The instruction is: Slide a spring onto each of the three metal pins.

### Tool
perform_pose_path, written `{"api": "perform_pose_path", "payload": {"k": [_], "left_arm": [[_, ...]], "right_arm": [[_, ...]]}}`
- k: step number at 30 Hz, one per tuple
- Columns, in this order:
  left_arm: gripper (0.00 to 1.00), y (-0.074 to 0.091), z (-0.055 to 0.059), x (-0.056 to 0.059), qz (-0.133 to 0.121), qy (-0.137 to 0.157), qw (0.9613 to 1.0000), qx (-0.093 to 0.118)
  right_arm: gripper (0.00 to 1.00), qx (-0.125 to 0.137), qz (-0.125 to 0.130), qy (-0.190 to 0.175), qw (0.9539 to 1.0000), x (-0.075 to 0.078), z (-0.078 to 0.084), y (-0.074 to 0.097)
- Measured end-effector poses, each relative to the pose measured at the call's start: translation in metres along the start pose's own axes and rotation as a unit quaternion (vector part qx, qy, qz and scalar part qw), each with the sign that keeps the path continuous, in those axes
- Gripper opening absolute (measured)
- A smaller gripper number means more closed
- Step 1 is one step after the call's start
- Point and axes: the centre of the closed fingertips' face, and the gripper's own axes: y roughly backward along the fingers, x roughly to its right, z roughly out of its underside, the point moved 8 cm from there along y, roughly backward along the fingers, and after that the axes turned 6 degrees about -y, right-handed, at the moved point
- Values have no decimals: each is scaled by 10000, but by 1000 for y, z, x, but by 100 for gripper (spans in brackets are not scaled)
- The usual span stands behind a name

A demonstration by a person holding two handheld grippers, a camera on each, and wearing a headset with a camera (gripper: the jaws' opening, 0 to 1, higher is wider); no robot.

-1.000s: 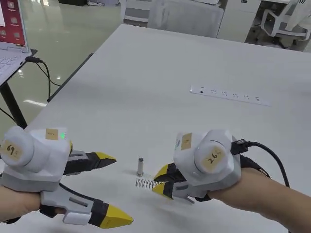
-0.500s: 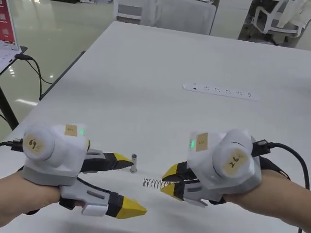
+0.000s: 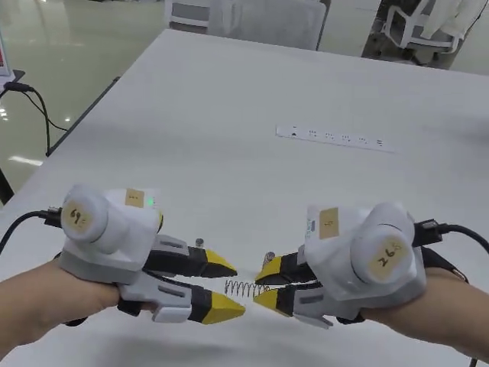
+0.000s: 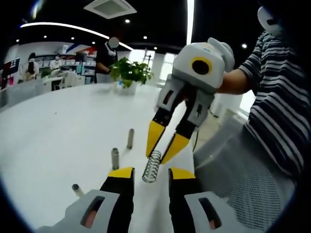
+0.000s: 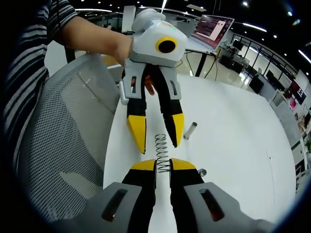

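All three pins [image 4: 115,158] are bare — we clench the spring [image 3: 243,288] in the right gripper [image 5: 163,165] fingers, left gripper [image 4: 151,171] fingers released.

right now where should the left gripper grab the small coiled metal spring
Grip the free end, jaws across the coils. The small coiled metal spring sticks out level from the right gripper, so bring the left gripper end-on, facing it.

white table [image 3: 229,99], glossy floor [image 3: 53,69], office chairs [image 3: 416,23]

Open table [image 3: 229,115] ahead, power strip [image 3: 336,139] well off, pins [image 4: 115,158] close by
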Motion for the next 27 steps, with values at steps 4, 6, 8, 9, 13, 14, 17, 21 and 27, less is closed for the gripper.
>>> {"api": "perform_pose_path", "payload": {"k": [4, 6, 8, 9, 13, 14, 17, 21, 27], "left_arm": [[13, -3, -1, 2, 112, -43, 9999, 15], [9, -3, -1, 2, 150, -68, 9999, -7], [7, -3, -1, 3, 168, -54, 9998, 9], [5, -3, -1, 3, 174, -59, 9998, 14], [4, -4, -1, 4, 218, -102, 9997, -2], [3, -4, -1, 4, 221, -118, 9997, 2], [3, -3, -1, 4, 275, -182, 9995, 18], [3, -2, -1, 4, 356, -256, 9990, -12], [3, -3, -2, 6, 473, -357, 9982, -103]], "right_arm": [[7, 18, 1, 11, 10000, -1, 0, 2], [7, 4, -30, 27, 10000, -1, 0, 2], [7, 6, -31, 45, 10000, -2, 1, 3], [7, 8, -49, 40, 10000, -3, 1, 3], [7, 12, -56, 48, 10000, -4, 2, 3], [7, 12, -53, 49, 10000, -4, 2, 3], [7, 14, -56, 53, 10000, -4, 1, 3], [7, 69, -69, -1, 10000, -6, 2, 4], [12, 5, -163, -5, 9999, -9, 9, 7]]}}
